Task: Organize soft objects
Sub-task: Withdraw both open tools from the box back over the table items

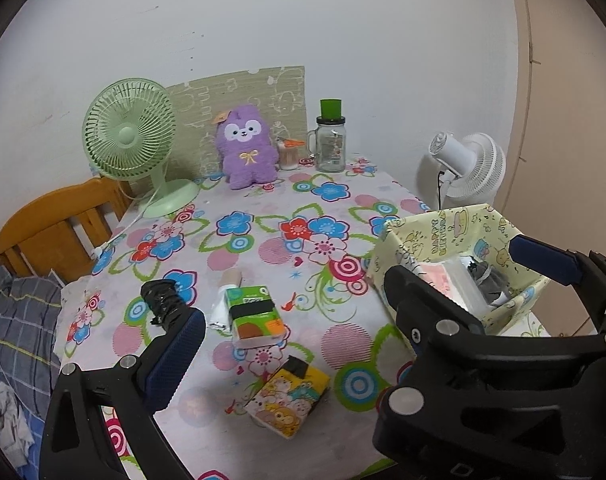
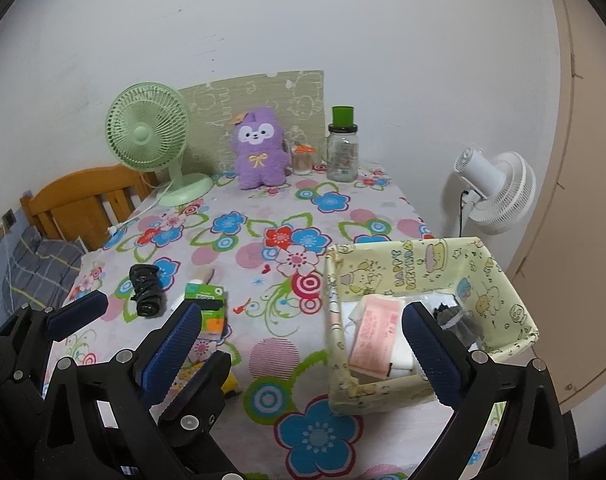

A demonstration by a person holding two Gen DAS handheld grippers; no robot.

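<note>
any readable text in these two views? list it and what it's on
"HAPPY BIRTHDAY": inside wall of the yellow fabric box, letters rotated.
Green tissue pack: white label, too small to read.
Pink packet in the box: red print, blurred.
Glass jar: sticker unreadable.
Cartoon tissue pack: pictures only, no legible text.

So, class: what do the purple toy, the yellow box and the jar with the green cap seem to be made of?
Purple toy: plush fabric, fuzzy matte pile. Yellow box: apparently thin fabric or coated cloth, printed; its walls sag and crease. Jar: clear glass or hard plastic, see-through and glossy; its green cap looks like plastic.
</note>
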